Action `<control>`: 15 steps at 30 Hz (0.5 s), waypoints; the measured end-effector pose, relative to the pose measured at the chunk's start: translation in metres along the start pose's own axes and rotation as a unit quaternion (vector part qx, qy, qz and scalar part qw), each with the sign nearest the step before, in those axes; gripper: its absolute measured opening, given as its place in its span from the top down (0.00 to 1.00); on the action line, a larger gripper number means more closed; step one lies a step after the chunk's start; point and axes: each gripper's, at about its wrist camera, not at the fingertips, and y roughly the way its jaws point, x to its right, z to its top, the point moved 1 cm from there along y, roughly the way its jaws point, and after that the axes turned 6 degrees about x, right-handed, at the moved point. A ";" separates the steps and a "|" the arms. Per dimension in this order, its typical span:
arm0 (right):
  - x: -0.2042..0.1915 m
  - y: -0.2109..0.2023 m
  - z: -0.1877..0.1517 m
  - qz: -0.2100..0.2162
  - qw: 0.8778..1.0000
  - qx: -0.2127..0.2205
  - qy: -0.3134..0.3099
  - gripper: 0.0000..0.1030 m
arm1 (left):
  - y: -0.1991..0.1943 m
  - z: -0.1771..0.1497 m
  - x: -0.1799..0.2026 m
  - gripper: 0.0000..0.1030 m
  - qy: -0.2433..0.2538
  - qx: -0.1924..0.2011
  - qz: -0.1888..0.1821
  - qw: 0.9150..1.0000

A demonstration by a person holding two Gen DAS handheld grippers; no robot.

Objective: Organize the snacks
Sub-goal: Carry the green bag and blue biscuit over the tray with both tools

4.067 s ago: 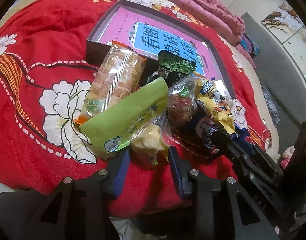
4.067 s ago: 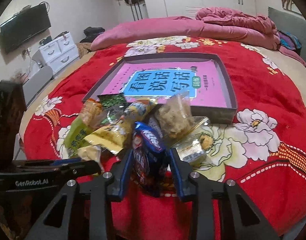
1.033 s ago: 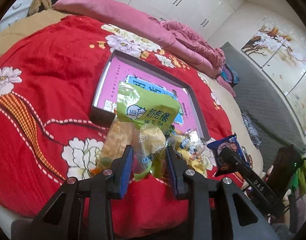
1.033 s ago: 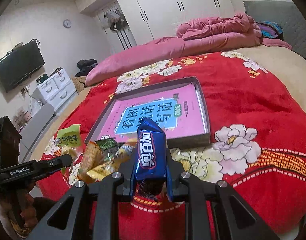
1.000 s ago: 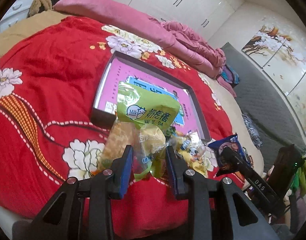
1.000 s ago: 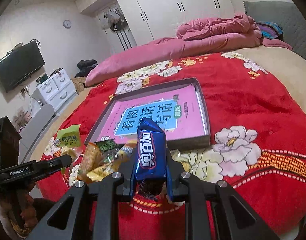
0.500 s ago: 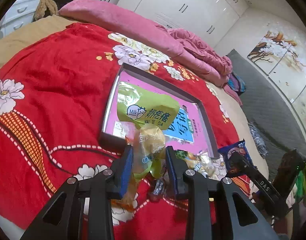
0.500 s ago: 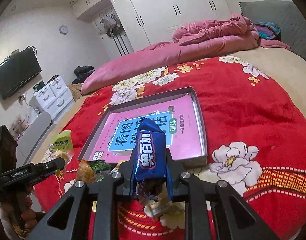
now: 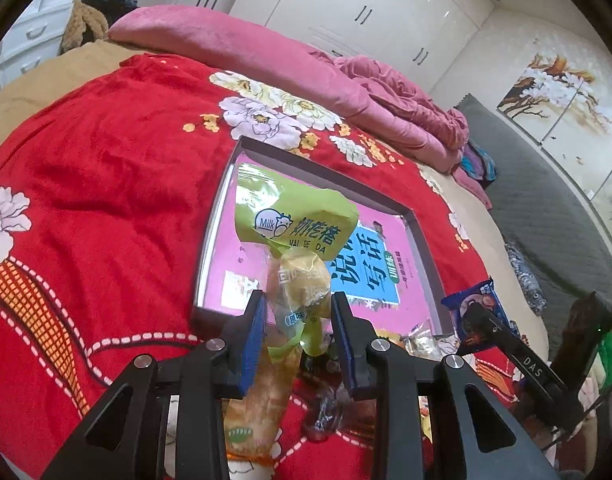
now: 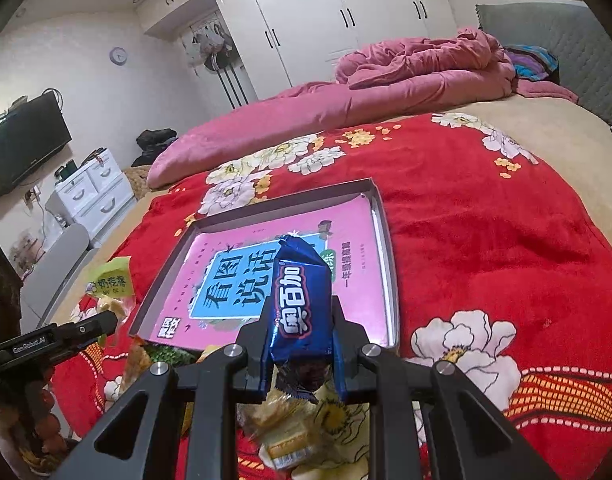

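Note:
My left gripper (image 9: 298,312) is shut on a green milk-snack bag (image 9: 294,224) and holds it in the air over the near left edge of the shallow box (image 9: 216,216) with a pink book inside. My right gripper (image 10: 302,340) is shut on a blue cookie packet (image 10: 302,300) and holds it above the box's near rim (image 10: 392,280). The right gripper and its blue packet (image 9: 472,312) show at the right of the left wrist view. The left gripper and its green bag (image 10: 110,280) show at the left of the right wrist view.
Several loose snack packets (image 9: 254,412) lie on the red flowered blanket (image 9: 86,200) below both grippers, near the bed's front edge; they also show in the right wrist view (image 10: 298,432). A pink quilt (image 10: 406,68) lies at the far side. White drawers (image 10: 90,192) stand left of the bed.
Both grippers have risen and moved forward toward the box, each still holding its packet. The pile of snacks has dropped lower in both views.

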 end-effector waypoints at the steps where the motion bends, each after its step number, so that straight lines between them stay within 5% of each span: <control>1: 0.001 0.002 0.001 -0.001 1.000 0.000 0.001 0.77 | 0.001 0.000 0.000 0.67 0.000 0.000 0.000 1.000; 15: 0.009 0.025 0.006 -0.006 1.000 -0.009 0.007 0.77 | 0.025 0.010 -0.006 0.67 -0.010 -0.010 -0.008 1.000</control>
